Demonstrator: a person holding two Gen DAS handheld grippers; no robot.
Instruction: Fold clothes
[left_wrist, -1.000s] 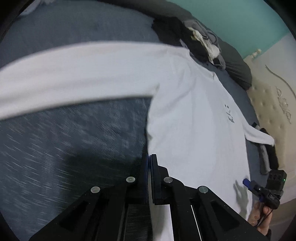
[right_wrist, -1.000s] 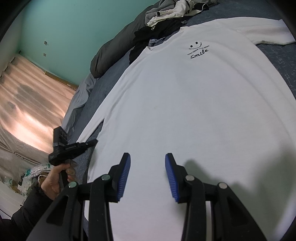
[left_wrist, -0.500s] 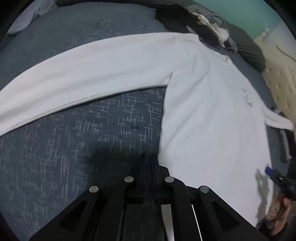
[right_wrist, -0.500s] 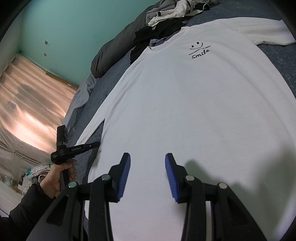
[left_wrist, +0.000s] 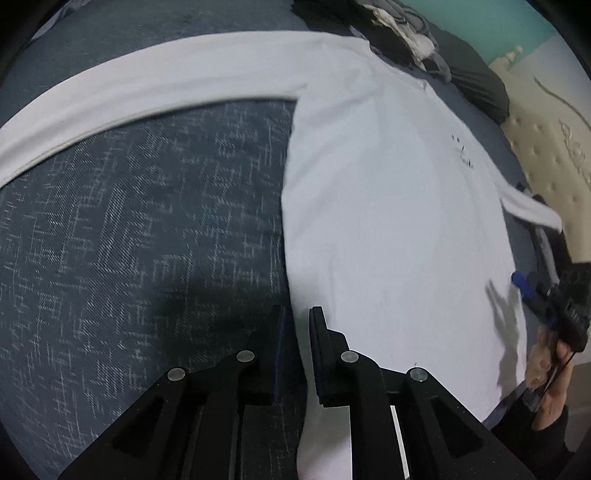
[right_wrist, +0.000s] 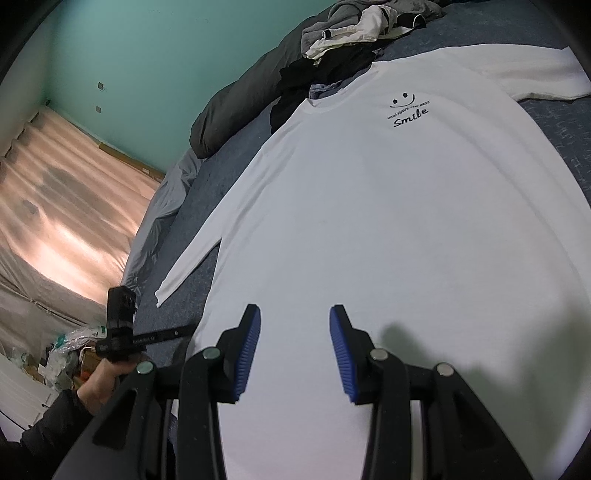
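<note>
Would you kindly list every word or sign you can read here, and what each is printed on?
"Smile": black script on the chest of the white shirt.
"YOU HAVE ... BEST": small line above it, middle word too small to read.
Smiley face sign above that.
Left wrist view: print blurred, unreadable.

Both fisheye views are dim and cool-toned, with black vignetting at the corners and straight lines bowing toward the edges. The left wrist view is softly blurred, especially in its upper half. Soft shadows fall on the white shirt (right_wrist: 388, 229) at lower right and on the bed (left_wrist: 129, 221) at lower centre.
</note>
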